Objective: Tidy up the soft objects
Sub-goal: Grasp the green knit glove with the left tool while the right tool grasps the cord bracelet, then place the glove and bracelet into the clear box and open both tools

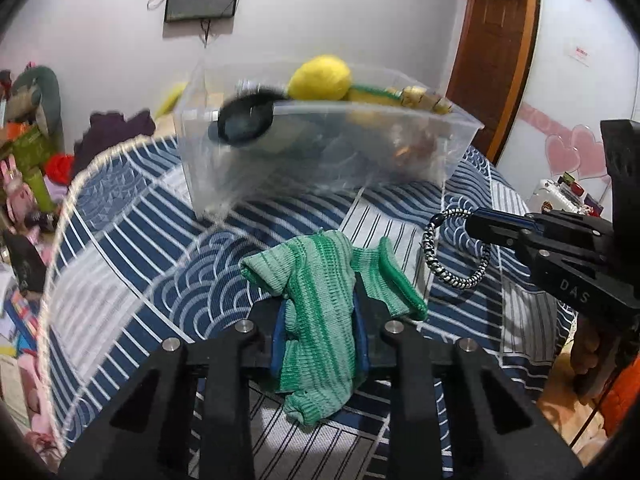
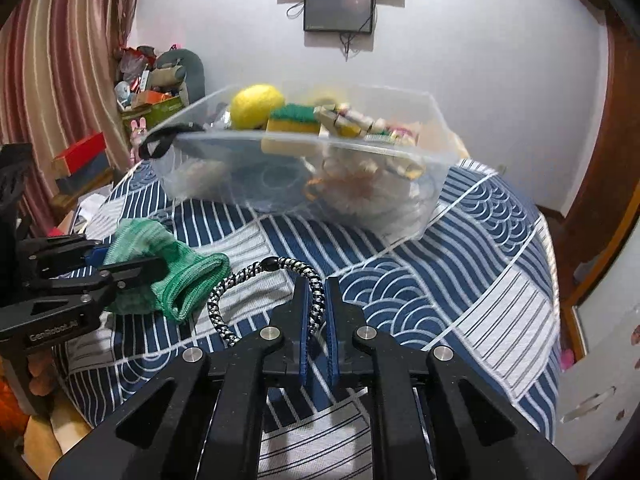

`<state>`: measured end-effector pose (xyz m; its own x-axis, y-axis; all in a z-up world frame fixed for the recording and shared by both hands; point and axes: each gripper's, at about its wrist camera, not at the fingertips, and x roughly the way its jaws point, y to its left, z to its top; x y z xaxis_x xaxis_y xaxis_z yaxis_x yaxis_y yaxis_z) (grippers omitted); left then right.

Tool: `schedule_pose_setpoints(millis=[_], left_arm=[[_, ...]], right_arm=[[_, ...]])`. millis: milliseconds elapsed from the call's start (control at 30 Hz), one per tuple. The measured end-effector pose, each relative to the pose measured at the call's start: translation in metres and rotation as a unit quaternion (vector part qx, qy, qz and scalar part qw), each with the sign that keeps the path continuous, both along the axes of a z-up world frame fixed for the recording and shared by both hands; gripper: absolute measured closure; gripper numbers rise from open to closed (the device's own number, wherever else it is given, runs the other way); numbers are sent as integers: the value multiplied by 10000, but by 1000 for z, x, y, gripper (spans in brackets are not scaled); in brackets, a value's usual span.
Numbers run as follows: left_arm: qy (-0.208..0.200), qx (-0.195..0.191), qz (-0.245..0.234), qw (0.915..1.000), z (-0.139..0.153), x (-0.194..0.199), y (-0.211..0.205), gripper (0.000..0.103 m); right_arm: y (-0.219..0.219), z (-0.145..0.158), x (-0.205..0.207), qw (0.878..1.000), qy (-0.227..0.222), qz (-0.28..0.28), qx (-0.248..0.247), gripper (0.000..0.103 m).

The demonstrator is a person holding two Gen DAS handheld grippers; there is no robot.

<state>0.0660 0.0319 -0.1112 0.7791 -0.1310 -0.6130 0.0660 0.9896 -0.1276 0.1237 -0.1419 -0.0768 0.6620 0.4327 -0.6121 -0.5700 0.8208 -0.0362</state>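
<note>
My left gripper (image 1: pixel 319 292) is shut on a green knitted sock (image 1: pixel 320 280) and holds it above the bed; the sock also shows in the right wrist view (image 2: pixel 168 268). My right gripper (image 2: pixel 318 284) is shut on a black-and-white braided loop (image 2: pixel 256 276), which also shows in the left wrist view (image 1: pixel 456 252). A clear plastic bin (image 1: pixel 320 148) stands on the bed ahead of both grippers (image 2: pixel 304 176). It holds a yellow ball (image 2: pixel 256 106), a sponge (image 2: pixel 294 118), a black band over the rim (image 1: pixel 244 118) and other small items.
The bed has a blue-and-white patterned cover (image 2: pixel 460 272). Clutter and toys lie to the left of the bed (image 1: pixel 28 152). A wooden door (image 1: pixel 496 52) and a wall screen (image 2: pixel 339 10) are behind. A curtain (image 2: pixel 60 60) hangs at the left.
</note>
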Motion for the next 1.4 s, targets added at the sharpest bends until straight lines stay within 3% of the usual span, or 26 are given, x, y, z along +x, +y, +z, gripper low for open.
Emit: schedule_pose_setpoints(millis=[300,533,767,967,1133,1233,1267,1400], left_arm=[[-888,51,416,9952,55,-14,8,76],[-1236,60,522,9909,90,5,19,76],[-1189,-184,521,9914,99,45,32,75],[-854,-371,602,9938,83,84,41,76],[-563,-203,553,9967,64,107,35,75],[-608,-29,525,9968,60,103,30,74],[-620,5,528,9967,61,102,29,72],[-552,80,608,9966,59,97,30,47]], right_arm=[[-16,44,0,9973,-611,-193,348,96],[-3,73,18,9931,-981,-302,574,96],[14,76,40,9923,-1013,-433,569,96],[22,64,64,9943,-812,-568,398,96],[31,48,77,9966,-561,-579,176,96],[33,40,77,9976,-444,-537,19,96],[34,38,78,9979,-390,-522,-39,96],[28,40,78,9977,-300,-611,-46,91]])
